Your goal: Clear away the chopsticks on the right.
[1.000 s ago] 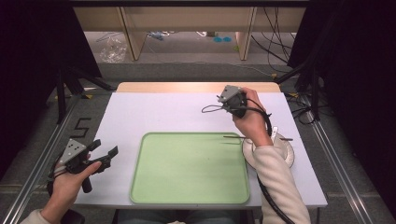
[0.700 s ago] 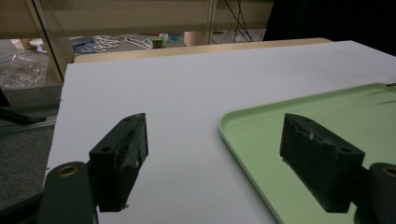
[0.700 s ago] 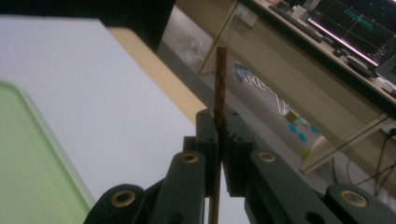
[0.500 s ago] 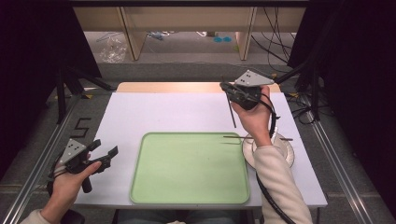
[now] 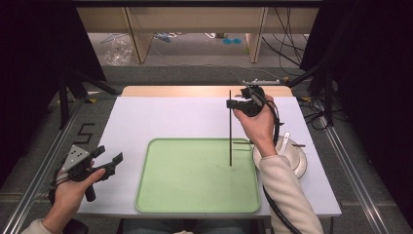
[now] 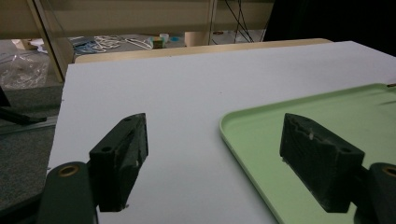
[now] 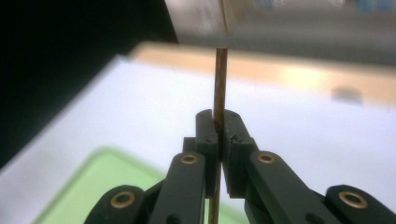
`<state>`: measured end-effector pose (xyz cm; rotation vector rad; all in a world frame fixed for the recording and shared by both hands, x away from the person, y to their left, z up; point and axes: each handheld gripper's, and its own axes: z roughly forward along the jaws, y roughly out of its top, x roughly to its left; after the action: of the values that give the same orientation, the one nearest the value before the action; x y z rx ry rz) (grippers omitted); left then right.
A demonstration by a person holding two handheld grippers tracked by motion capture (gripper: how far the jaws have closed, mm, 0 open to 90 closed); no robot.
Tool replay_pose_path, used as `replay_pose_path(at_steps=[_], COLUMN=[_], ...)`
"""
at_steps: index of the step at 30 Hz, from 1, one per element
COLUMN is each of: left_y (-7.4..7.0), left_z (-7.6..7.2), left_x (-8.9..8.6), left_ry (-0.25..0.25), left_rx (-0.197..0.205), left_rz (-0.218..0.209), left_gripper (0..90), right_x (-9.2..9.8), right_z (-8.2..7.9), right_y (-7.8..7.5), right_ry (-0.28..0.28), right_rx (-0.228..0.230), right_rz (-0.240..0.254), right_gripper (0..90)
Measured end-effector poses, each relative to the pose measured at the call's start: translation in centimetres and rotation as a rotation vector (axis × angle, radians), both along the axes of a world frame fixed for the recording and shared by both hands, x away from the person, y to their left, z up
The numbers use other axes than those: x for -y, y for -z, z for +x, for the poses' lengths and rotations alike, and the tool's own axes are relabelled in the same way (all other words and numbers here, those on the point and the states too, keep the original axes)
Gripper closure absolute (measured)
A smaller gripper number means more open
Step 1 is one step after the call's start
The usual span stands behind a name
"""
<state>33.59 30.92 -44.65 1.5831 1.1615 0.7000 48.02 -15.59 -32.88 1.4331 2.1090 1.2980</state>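
Now upright, chopstick swung vertical in right claw, over tray

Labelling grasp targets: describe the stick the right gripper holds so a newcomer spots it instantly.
Start at the green tray on the white table, then look at its right edge. The right gripper pinches a thin dark chopstick that stands upright, its lower end over the tray. The other sticks by the white dish lie flat.

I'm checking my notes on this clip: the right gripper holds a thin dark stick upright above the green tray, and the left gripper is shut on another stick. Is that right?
Not quite. The left gripper is open with nothing between its jaws, as the left gripper view shows. The right gripper does hold the thin dark stick upright above the green tray.
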Motion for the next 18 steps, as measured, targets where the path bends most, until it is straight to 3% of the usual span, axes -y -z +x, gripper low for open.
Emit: replay_pose_path(at_steps=[3,4,5,6,8,9,10,11,13,14,15,18], left_y=[0.0,0.0,0.0,0.0,0.0,0.0,0.0,0.0,0.0,0.0,0.0,0.0], left_z=[0.0,0.0,0.0,0.0,0.0,0.0,0.0,0.0,0.0,0.0,0.0,0.0], left_x=[0.0,0.0,0.0,0.0,0.0,0.0,0.0,0.0,0.0,0.0,0.0,0.0], left_ry=[-0.002,-0.001,-0.001,-0.001,-0.001,-0.001,-0.001,-0.001,-0.001,0.0,-0.001,-0.001], left_rx=[-0.002,-0.001,-0.001,-0.001,-0.002,-0.001,-0.001,-0.001,-0.002,-0.003,-0.002,-0.002], left_rz=[-0.003,-0.002,-0.003,-0.003,-0.005,-0.005,-0.005,-0.005,-0.004,-0.004,-0.005,-0.004], left_gripper=[23.7,23.7,23.7,23.7,23.7,23.7,23.7,23.7,23.7,23.7,23.7,23.8], right_x=[-0.6,-0.8,-0.8,-1.2,-1.3,-1.6,-1.7,-2.0,-2.4,-2.4,-2.4,-2.8], right_z=[0.3,0.4,0.5,0.5,0.8,0.7,0.7,0.7,0.9,0.9,1.0,1.2], right_y=[1.0,1.5,1.9,2.3,2.9,3.1,3.4,3.6,4.2,4.5,5.0,6.1], right_ry=[0.049,0.051,0.054,0.07,0.075,0.111,0.116,0.143,0.159,0.162,0.149,0.16], right_rx=[-0.122,-0.156,-0.176,-0.259,-0.275,-0.31,-0.372,-0.411,-0.491,-0.509,-0.499,-0.573], right_rz=[-0.052,-0.097,-0.106,-0.112,-0.108,-0.106,-0.149,-0.133,-0.164,-0.17,-0.181,-0.206], right_gripper=[87.6,87.6,87.6,87.6,87.6,87.6,87.6,87.6,87.6,87.6,87.6,87.6])
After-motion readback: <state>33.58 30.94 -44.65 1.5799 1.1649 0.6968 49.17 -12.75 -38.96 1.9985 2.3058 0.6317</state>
